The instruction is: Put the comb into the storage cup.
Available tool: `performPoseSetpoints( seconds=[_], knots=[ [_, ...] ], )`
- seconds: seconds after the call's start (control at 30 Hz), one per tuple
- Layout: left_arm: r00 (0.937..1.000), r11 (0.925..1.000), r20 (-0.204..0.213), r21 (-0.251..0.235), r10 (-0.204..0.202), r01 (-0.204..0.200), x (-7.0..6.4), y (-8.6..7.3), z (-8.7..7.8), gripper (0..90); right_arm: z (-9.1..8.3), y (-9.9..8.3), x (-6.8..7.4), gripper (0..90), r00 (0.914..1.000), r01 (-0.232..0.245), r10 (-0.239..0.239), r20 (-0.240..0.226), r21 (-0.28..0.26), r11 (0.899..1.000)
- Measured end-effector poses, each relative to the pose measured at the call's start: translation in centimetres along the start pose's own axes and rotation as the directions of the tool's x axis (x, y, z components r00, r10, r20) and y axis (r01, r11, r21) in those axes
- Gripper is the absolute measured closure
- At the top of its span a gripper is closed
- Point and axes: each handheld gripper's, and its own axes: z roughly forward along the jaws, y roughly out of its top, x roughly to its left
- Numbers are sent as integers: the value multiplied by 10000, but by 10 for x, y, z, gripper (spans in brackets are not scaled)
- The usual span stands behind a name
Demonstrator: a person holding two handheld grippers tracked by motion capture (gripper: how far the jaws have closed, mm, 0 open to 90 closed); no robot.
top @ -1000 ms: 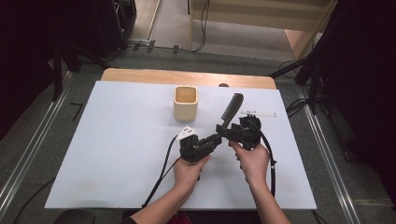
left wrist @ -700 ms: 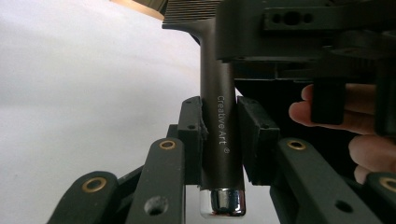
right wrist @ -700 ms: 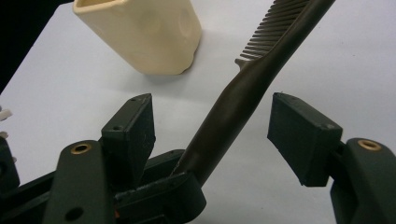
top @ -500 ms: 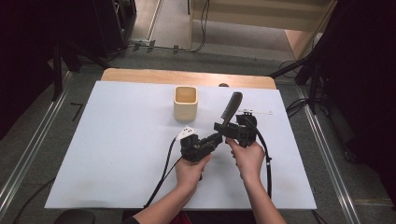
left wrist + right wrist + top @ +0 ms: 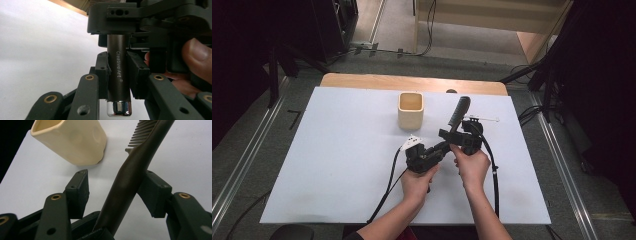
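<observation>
A dark brush [image 5: 459,112] with a bristled head slants up and away over the white table [image 5: 337,165]. Its handle [image 5: 119,75], printed "Creative Art" and ending in a chrome cap, sits clamped between the pads of my left gripper [image 5: 119,72]. In the high view the left gripper [image 5: 434,151] is just left of the right gripper [image 5: 462,134], and both are near the table's middle. My right gripper [image 5: 117,192] stands open around the brush shaft [image 5: 130,177], which leans against the right-hand pad [image 5: 155,195] and leaves a gap on the other side.
A cream square cup [image 5: 411,110] stands upright behind the grippers, left of the brush head, and it is also close ahead as the cup [image 5: 72,140] in the right gripper view. A thin pale stick [image 5: 484,119] lies right of the brush. Cables trail toward the front edge.
Both hands and the brush have shifted slightly to the left. The brush keeps its slant, and the cup has not moved.
</observation>
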Motion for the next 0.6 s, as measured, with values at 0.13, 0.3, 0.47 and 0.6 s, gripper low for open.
performPoseSetpoints(
  seconds=[0.13,0.3,0.47,0.6],
  knots=[
    [10000,10000,-31,-17,-45,45,1,0,0,735,3,-1,1,439,9999,-114,113,47,106,9999],
    [9998,10000,-200,-41,20,-21,1,1,0,734,4,-1,3,466,9998,-169,168,109,46,9998],
    [9994,9999,-329,-71,132,-135,2,1,-1,734,5,-2,4,510,9998,-189,188,96,87,9998],
    [9990,9999,-418,-92,136,-140,3,1,-1,734,5,-1,3,538,9993,-369,369,66,113,9993]
  ],
)
